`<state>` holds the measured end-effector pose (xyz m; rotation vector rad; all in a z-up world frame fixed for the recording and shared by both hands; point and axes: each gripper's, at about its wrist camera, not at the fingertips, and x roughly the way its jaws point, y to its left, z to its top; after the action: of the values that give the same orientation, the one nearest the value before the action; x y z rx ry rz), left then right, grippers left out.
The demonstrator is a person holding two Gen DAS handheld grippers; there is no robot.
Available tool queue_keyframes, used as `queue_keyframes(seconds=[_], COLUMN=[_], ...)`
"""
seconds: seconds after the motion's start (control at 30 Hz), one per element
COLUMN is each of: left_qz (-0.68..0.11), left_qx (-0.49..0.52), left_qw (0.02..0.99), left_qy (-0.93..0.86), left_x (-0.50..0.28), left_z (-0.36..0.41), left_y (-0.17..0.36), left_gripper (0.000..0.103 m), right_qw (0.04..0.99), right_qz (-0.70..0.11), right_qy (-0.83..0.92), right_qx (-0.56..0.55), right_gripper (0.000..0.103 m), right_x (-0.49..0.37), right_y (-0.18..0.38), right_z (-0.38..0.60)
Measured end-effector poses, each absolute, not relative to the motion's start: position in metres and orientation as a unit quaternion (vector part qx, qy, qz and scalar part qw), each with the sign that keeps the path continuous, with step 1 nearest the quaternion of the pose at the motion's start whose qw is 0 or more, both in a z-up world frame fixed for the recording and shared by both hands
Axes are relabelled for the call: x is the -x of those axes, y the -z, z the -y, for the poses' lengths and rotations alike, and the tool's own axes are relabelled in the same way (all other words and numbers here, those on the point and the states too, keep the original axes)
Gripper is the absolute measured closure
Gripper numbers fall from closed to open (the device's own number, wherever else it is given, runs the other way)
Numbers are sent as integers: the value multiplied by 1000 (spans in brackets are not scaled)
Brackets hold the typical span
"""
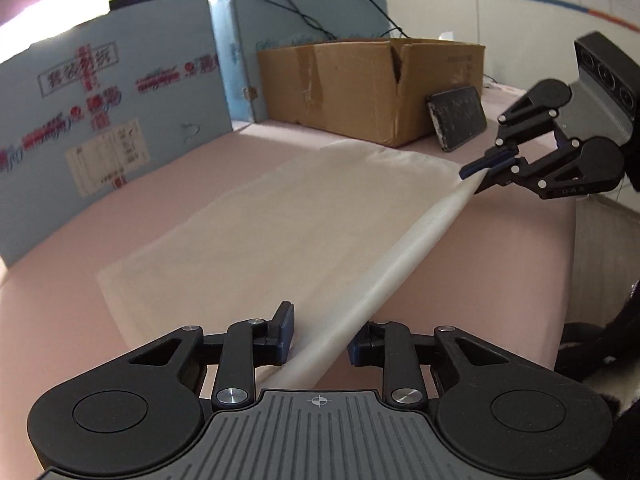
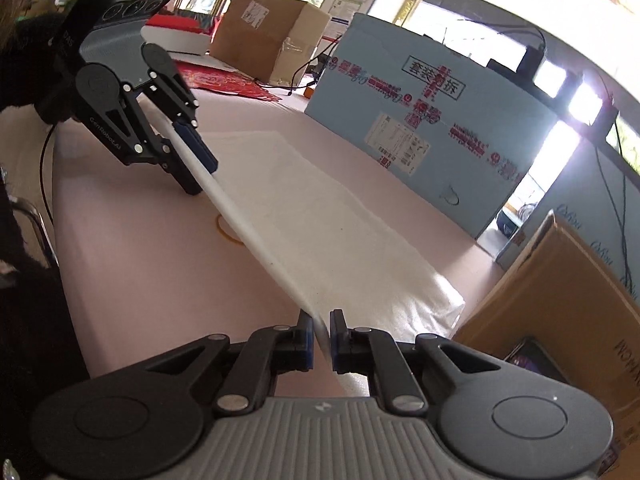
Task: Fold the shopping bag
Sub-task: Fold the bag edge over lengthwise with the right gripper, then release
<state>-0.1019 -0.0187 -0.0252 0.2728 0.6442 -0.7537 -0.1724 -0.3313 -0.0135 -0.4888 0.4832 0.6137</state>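
Note:
A white fabric shopping bag (image 1: 272,224) lies flat on the pink table, its near long edge lifted into a taut fold line between both grippers. My left gripper (image 1: 320,334) has the lifted edge between its fingers, with a wide gap around the cloth. It shows in the right wrist view (image 2: 196,160) pinching the cloth. My right gripper (image 2: 321,334) is shut on the bag (image 2: 320,232) at its other corner. It shows in the left wrist view (image 1: 480,170), clamped on the cloth.
A brown cardboard box (image 1: 368,88) stands at the far end, a dark phone-like slab (image 1: 456,118) leaning on it. A blue foam board wall (image 1: 112,120) borders the table's far side. The table edge (image 1: 572,240) drops off on the near side.

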Motion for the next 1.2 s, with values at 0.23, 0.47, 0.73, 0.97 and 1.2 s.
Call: queue_keyframes(seconds=[0.23, 0.47, 0.73, 0.97, 1.2], left_qz=[-343, -356, -357, -352, -342], left_qx=[47, 115, 154, 150, 110], left_qw=[865, 858, 855, 864, 892], left_qy=[363, 352, 343, 325, 275], left_x=[80, 76, 71, 75, 86], left_z=[-31, -52, -59, -59, -56], left_y=[35, 38, 44, 42, 34], left_gripper=[77, 77, 77, 77, 79], right_qw=[896, 880, 872, 890, 931], right_qz=[-295, -316, -343, -344, -316], right_qy=[-317, -354, -310, -238, -163], right_qx=[97, 5, -162, -180, -85], right_gripper=[79, 89, 82, 83, 85], right_x=[140, 134, 101, 101, 115], right_y=[19, 18, 30, 31, 23], right_z=[369, 381, 421, 420, 389])
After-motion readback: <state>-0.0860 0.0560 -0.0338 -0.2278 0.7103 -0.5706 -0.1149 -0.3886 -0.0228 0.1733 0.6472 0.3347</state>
